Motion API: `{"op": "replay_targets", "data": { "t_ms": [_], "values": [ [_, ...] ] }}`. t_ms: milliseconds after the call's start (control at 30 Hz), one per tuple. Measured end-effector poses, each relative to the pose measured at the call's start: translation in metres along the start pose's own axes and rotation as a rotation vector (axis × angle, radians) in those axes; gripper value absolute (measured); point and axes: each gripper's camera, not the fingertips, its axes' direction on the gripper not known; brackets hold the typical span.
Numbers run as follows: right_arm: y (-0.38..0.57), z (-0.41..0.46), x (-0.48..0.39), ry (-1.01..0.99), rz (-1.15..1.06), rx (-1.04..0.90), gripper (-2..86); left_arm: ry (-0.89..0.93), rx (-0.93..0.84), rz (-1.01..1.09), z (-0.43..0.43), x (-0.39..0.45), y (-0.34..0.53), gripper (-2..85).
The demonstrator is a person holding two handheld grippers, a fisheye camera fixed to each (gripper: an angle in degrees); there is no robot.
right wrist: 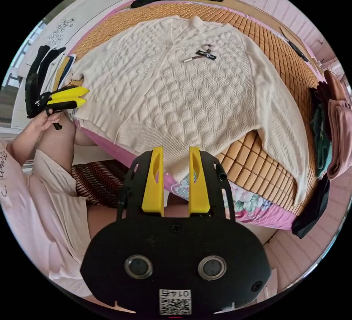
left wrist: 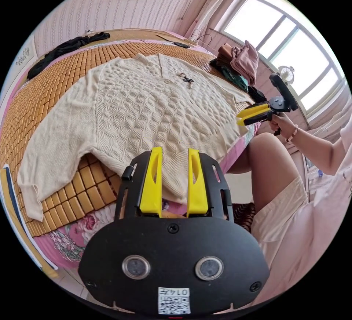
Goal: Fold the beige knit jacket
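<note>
In the left gripper view, the jacket point(left wrist: 146, 111) lies spread flat, front up, on a bamboo mat point(left wrist: 66, 74) across the frame's middle. The left gripper point(left wrist: 175, 158) sits at lower centre, jaws apart with nothing between them, tips over the jacket's hem. At right, the right gripper point(left wrist: 242, 116) in a hand point(left wrist: 282, 123) points at the jacket's edge, its jaws nearly closed, empty. A pile of clothes point(left wrist: 238, 63) sits at upper right.

In the right gripper view, the jacket point(right wrist: 183, 85) fills the upper middle, a tag point(right wrist: 203, 55) on its chest. The right gripper point(right wrist: 176, 158) at lower centre is parted and empty, just below the hem. The left gripper point(right wrist: 82, 97) at left, narrow, points at a sleeve.
</note>
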Motion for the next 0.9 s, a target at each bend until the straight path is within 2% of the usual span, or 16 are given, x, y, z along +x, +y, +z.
{"op": "replay_targets", "data": {
  "t_ms": [33, 67, 133, 233, 367, 433, 533, 633, 667, 700, 767, 833, 900],
  "values": [
    [0.005, 0.013, -0.004, 0.041, -0.016, -0.049, 9.9, 0.005, -0.02, -0.001, 0.004, 0.002, 0.002, 10.7],
    [0.01, 0.012, -0.007, 0.098, -0.009, 0.003, 9.0, 0.014, -0.058, -0.003, 0.012, 0.006, 0.004, 10.7],
    [0.009, 0.018, -0.01, 0.15, -0.05, -0.062, 6.8, -0.008, -0.046, 0.009, 0.011, 0.013, 0.004, 11.0],
    [0.012, 0.025, -0.01, 0.194, -0.086, -0.06, 6.4, -0.03, -0.081, 0.036, 0.018, 0.023, 0.003, 11.5],
    [0.019, 0.032, 0.01, 0.152, -0.084, -0.082, 3.7, -0.039, -0.074, 0.065, 0.02, 0.032, 0.002, 12.4],
    [0.02, 0.032, 0.022, 0.09, -0.06, -0.087, 2.9, 0.011, -0.064, 0.036, 0.015, 0.027, 0.001, 12.1],
    [0.015, 0.021, 0.029, 0.074, -0.064, -0.107, 1.7, 0.048, 0.044, -0.081, -0.019, 0.003, 0.008, 11.0],
    [0.002, -0.006, 0.012, 0.098, -0.131, 0.063, 0.6, -0.172, 0.198, -0.174, -0.069, -0.03, 0.03, 10.3],
    [-0.009, -0.012, 0.0, 0.082, -0.182, 0.132, 0.2, -0.35, 0.217, -0.211, -0.084, -0.045, 0.041, 10.0],
    [-0.016, -0.014, -0.007, 0.064, -0.212, 0.164, 0.0, -0.533, 0.185, -0.248, -0.091, -0.06, 0.049, 9.4],
    [-0.053, -0.011, -0.04, -0.033, -0.345, 0.256, -0.4, -0.698, 0.127, -0.274, -0.094, -0.079, 0.056, 9.0],
    [-0.085, -0.006, -0.069, -0.107, -0.447, 0.288, -0.5, -0.733, 0.079, -0.296, -0.087, -0.096, 0.059, 9.2],
    [-0.115, 0.0, -0.097, -0.134, -0.517, 0.305, -0.5, -0.719, -0.059, -0.287, -0.064, -0.112, 0.056, 9.2]
  ]
}}
